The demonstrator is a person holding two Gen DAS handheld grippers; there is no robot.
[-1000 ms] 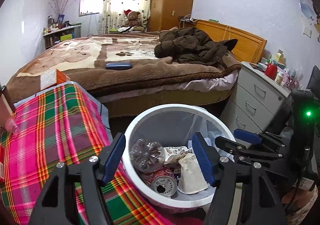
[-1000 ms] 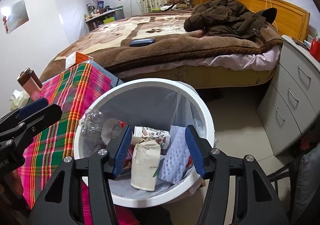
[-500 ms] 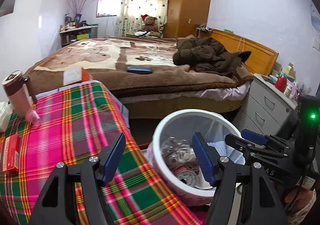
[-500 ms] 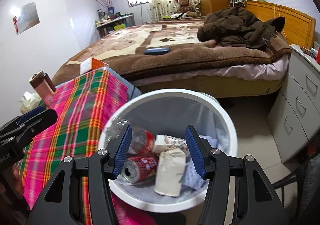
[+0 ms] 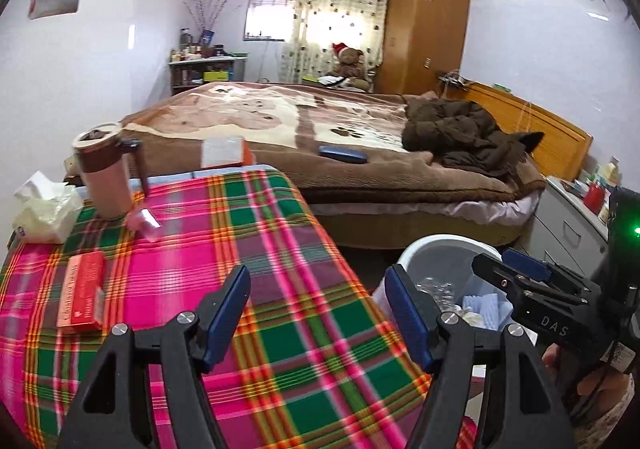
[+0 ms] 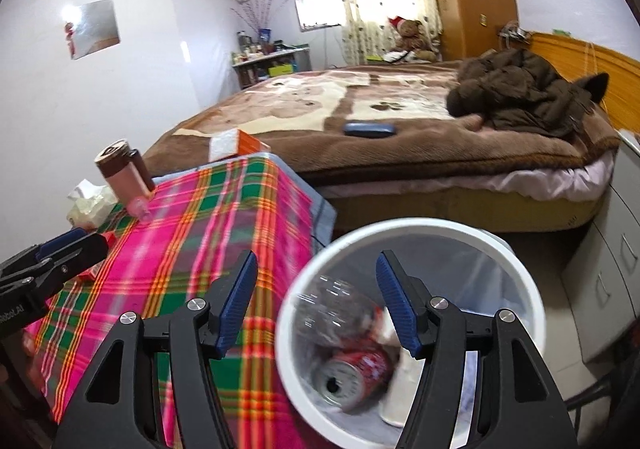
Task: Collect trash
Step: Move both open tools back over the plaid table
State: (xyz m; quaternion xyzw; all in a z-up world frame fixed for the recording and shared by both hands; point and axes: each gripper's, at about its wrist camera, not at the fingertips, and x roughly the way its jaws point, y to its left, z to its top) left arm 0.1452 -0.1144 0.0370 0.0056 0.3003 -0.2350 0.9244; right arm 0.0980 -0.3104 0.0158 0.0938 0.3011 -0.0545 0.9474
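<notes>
My left gripper [image 5: 318,289] hangs open and empty over the plaid tablecloth [image 5: 256,249]. On the cloth lie a red box [image 5: 80,297], a crumpled tissue pack [image 5: 44,213] and a small pink item [image 5: 142,223]. The white trash bin [image 6: 440,227] stands off the table's right edge and holds a red can [image 6: 352,369], a clear bottle [image 6: 332,301] and a white paper cup [image 6: 400,393]. My right gripper [image 6: 316,273] hovers over the bin's left rim. Its jaws are opening, with nothing between them. In the left wrist view the bin [image 5: 436,243] shows behind the right gripper [image 5: 516,273].
A pink tumbler [image 5: 106,173] and an orange-white box [image 5: 226,153] stand at the table's far side. Beyond is a bed [image 5: 360,169] with a brown jacket [image 5: 460,133] and a blue case [image 5: 344,154]. A grey drawer unit [image 6: 616,249] stands right of the bin.
Both grippers have swung left, away from above the bin toward the table; more of the tablecloth and its items shows. The right jaws stand slightly wider.
</notes>
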